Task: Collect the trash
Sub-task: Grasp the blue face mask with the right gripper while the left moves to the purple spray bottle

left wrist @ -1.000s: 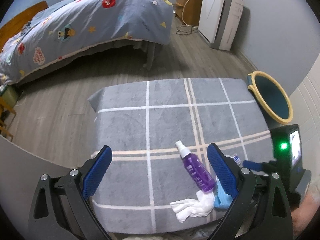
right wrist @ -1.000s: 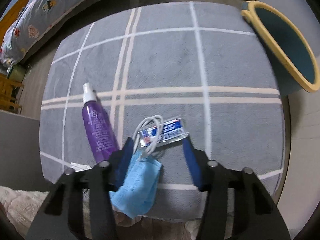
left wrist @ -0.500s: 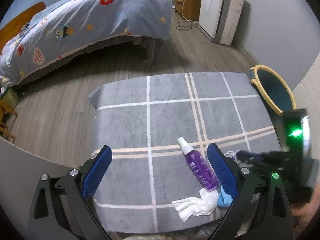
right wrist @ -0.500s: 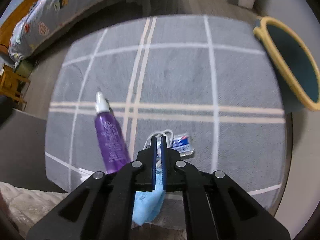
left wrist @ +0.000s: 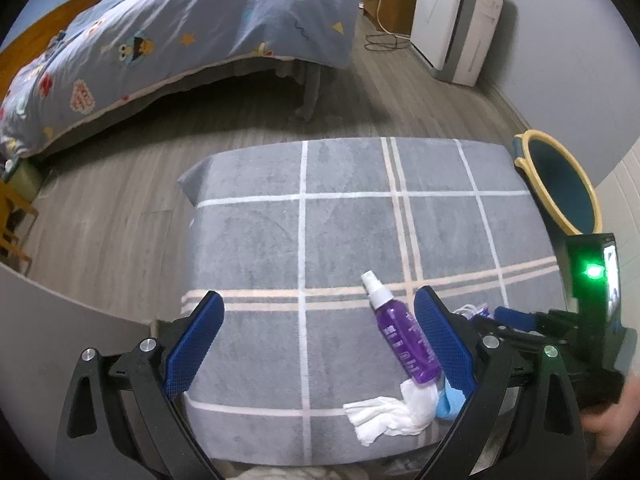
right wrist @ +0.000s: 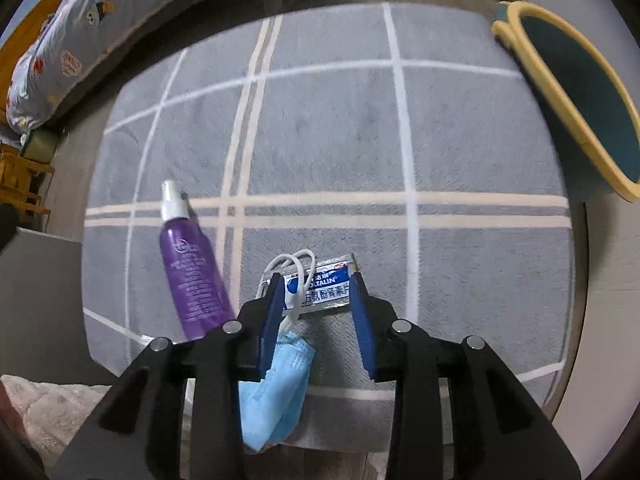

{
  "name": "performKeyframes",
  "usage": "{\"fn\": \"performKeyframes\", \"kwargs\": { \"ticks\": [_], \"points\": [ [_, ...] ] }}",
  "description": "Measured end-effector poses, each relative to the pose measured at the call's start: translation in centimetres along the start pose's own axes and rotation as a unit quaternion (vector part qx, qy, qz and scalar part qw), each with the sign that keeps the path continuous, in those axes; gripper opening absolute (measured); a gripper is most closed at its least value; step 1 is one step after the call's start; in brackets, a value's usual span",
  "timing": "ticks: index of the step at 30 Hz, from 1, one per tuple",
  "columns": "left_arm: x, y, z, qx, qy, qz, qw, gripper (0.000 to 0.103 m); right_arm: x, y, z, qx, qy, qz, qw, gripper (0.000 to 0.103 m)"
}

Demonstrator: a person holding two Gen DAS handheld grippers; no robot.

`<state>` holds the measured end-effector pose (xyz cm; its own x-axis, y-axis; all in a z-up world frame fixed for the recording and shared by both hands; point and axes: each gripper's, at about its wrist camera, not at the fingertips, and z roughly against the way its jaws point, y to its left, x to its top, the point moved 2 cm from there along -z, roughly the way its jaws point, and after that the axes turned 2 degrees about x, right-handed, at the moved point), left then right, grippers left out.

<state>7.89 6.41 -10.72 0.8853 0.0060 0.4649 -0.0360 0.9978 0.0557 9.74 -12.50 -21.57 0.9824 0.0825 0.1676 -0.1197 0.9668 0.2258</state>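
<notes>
A silver and blue pill packet [right wrist: 322, 285] lies on the grey checked cloth [right wrist: 340, 136], with the white loops of a blue face mask [right wrist: 280, 376] over its left end. My right gripper [right wrist: 318, 280] is open, its fingers on either side of the packet. A purple spray bottle [right wrist: 192, 276] lies to the left. In the left wrist view the bottle [left wrist: 402, 340] touches a crumpled white tissue [left wrist: 390, 408]. My left gripper [left wrist: 318, 316] is open and empty above the cloth's near edge.
A teal bin with a yellow rim [right wrist: 580, 92] stands off the cloth's right edge; it also shows in the left wrist view [left wrist: 560, 184]. A bed with a patterned blue cover [left wrist: 180, 48] and a white appliance [left wrist: 452, 20] stand beyond on the wood floor.
My right gripper shut half a second ago and has opened again around the pill packet. The left gripper has barely moved.
</notes>
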Motion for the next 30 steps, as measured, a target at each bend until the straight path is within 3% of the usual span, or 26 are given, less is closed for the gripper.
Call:
{"fn": "performKeyframes", "kwargs": {
  "ticks": [5,7,8,20,30],
  "points": [
    [0.0,0.1,-0.1,-0.002,0.002,-0.007,1.0,0.095,0.8,0.8,-0.9,-0.015,-0.01,0.011,1.0,0.032],
    [0.1,0.2,-0.1,-0.005,0.003,-0.004,1.0,0.095,0.9,1.5,-0.8,-0.029,-0.014,0.035,0.999,0.007],
    [0.1,0.3,-0.1,-0.007,0.003,-0.002,1.0,0.095,0.9,1.7,-0.6,-0.03,-0.013,0.037,0.999,0.002],
    [0.5,-0.8,-1.3,0.001,0.017,-0.012,0.9998,0.095,2.7,1.2,7.9,0.04,-0.069,0.037,0.996,0.002],
    [-0.5,-3.4,-4.7,-0.009,0.063,-0.022,0.9977,0.095,6.3,-1.0,14.5,0.048,-0.161,0.053,0.984,0.002]
  ]
}}
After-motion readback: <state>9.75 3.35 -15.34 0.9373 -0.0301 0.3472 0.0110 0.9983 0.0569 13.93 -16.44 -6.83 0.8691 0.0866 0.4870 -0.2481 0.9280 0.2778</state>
